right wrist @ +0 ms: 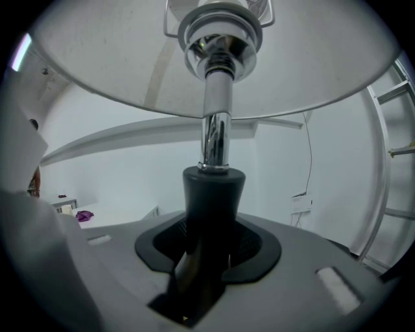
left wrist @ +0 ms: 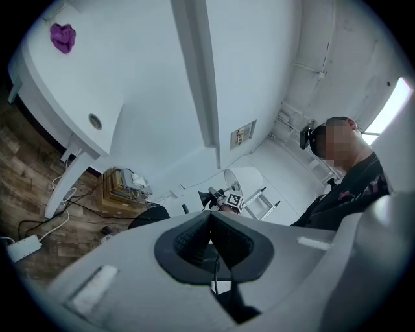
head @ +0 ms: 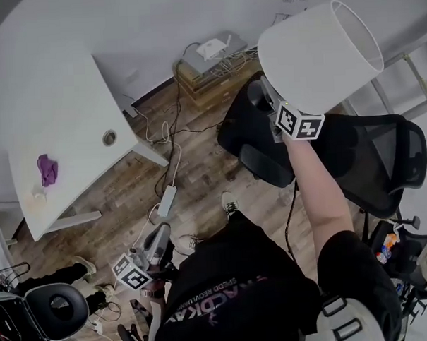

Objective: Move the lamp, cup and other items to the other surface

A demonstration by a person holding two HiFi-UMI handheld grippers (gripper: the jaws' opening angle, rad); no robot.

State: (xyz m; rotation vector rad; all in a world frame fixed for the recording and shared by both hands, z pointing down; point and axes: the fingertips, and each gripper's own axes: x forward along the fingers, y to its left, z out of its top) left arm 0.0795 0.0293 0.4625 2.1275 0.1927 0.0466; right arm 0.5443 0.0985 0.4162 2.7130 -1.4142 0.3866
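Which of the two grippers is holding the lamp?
The right gripper: its jaws are closed on the dark stem of the lamp. The left gripper, lower down, has its jaws together and carries no lamp.

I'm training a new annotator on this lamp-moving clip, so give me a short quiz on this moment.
1. True or false: the right gripper grips the lamp by its dark stem.
2. Which lies on the white table? A) purple cloth; B) red book; C) laptop.
3. Are the left gripper jaws apart or together?
Key: 1 true; 2 A; 3 together.
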